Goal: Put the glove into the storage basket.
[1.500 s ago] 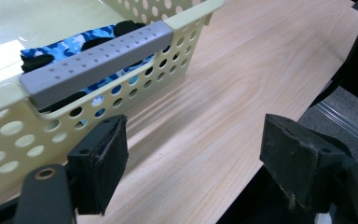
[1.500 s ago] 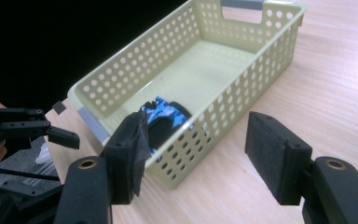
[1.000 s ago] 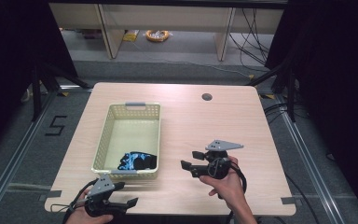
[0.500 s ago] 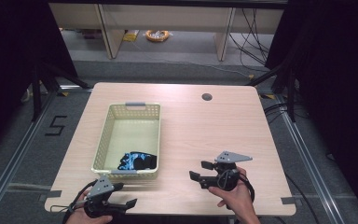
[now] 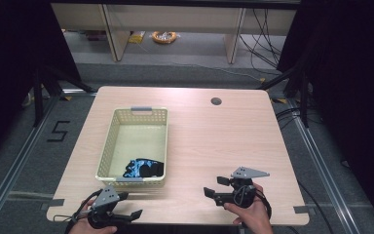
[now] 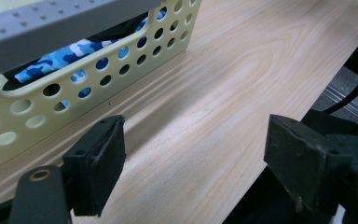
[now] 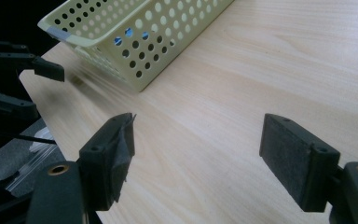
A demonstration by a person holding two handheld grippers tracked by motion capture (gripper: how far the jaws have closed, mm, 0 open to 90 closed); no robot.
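The right gripper (image 5: 213,186) has drawn back toward the near edge of the desk (image 5: 214,141). A second ago it sat further in, roughly level with the near end of the basket; now it rests close to the person's body by the near right part of the desk, jaws spread wide with nothing between them. In the right gripper view only bare wood lies between its pads (image 7: 112,158).

The left gripper (image 5: 129,204) has not moved: it sits at the near left corner, just in front of the basket's near wall, its jaws also wide apart and empty.

The blue camouflage cloth (image 5: 143,168), bunched with something dark, lies inside the pale yellow perforated basket (image 5: 139,113) at its near end, against the right wall. Through the holes in the left gripper view the blue pattern (image 6: 56,58) shows plainly.

To me that retreat looks like the end of a placing move: the cloth is in, both tools are empty and backing off to rest. If anything is left to do, I can't spot it on the desk.
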